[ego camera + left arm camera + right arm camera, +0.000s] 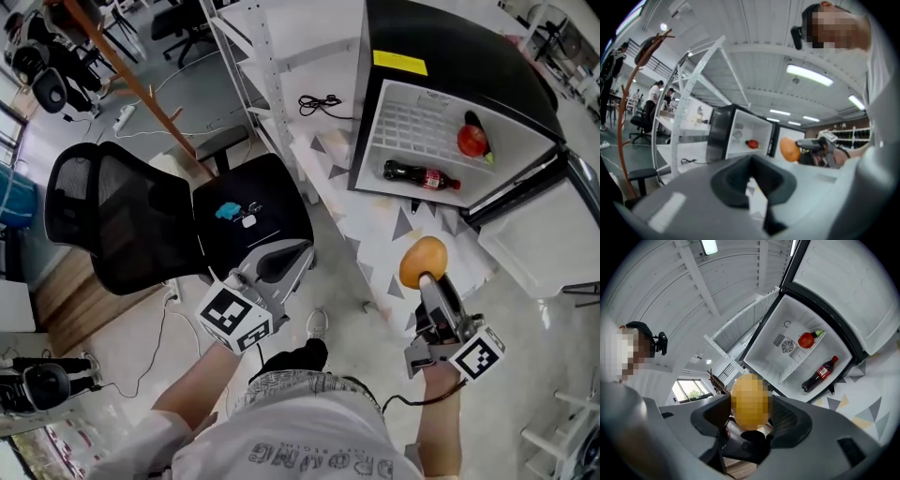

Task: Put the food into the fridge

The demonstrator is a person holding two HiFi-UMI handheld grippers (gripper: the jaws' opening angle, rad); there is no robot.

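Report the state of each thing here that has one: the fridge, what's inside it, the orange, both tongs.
fridge: door wide open.
cola bottle: lying on its side on the fridge's bottom.
red fruit: resting on the wire shelf.
orange: gripped, outside the fridge.
right tongs: shut on the orange.
left tongs: shut, empty.

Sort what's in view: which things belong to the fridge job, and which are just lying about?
Job: orange, held in the right gripper; open fridge; bottle and red fruit, already inside it.
Lying about: chair; cable; coat stand.
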